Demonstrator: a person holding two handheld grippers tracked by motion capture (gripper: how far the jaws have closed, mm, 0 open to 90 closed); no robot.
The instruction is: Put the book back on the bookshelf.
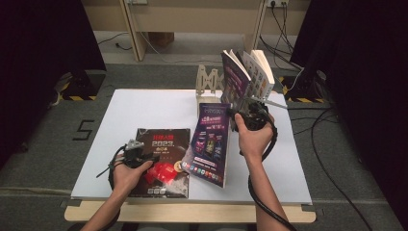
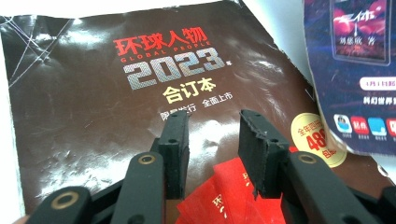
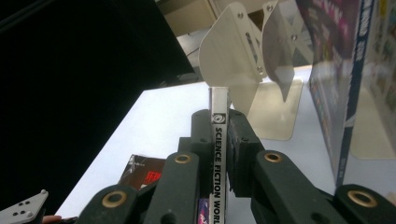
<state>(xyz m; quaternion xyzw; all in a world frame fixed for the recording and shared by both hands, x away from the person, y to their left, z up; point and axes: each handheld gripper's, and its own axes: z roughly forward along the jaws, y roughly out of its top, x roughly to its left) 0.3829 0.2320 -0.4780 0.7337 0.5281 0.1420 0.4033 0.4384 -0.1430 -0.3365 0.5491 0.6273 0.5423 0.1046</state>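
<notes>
The purple magazine (image 1: 211, 144) is clamped by its spine between the right tongs (image 1: 239, 111), lifted on edge off the counter (image 1: 144, 103), just left of the books (image 1: 248, 77) leaning in the wooden rack (image 1: 208, 79); it should be kept upright and steered spine-first into the gap beside them — a firm pinch is needed, since the cover hangs loose. The left tongs (image 1: 136, 148) are held parted, gripping nothing, over the dark magazine (image 1: 161, 161) lying flat near the counter's front edge.
</notes>
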